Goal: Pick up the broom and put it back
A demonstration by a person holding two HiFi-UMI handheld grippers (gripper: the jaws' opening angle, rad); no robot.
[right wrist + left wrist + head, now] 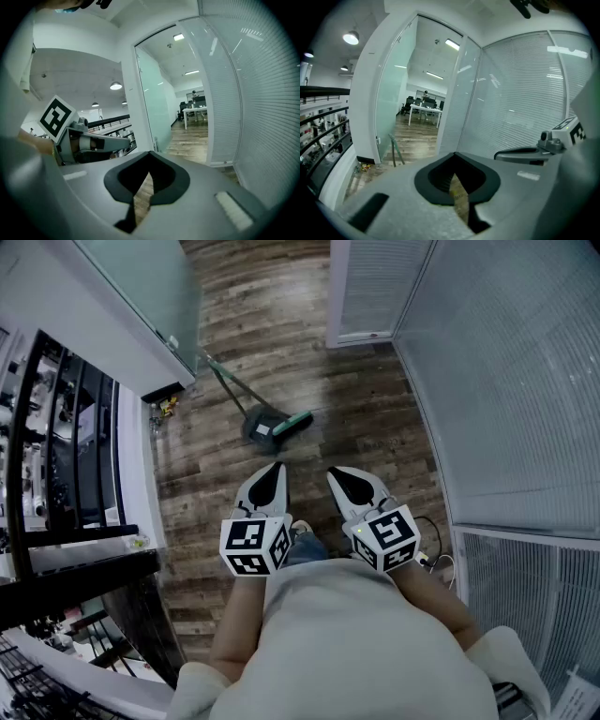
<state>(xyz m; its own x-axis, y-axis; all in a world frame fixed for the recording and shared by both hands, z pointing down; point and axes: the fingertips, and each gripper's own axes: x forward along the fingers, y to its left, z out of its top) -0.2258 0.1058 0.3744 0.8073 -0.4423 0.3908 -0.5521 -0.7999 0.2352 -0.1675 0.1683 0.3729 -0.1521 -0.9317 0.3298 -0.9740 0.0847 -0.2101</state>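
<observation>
Broom (234, 390), well ahead of the jaws, looks light and stiff; grasp its slim handle. Left gripper (272, 474) and right gripper (339, 477) have jaws together, empty.

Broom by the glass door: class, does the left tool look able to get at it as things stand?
Probably yes: bare floor lies between the left tool and the broom, nothing blocking. The tool is shut, so it must open first.
</observation>
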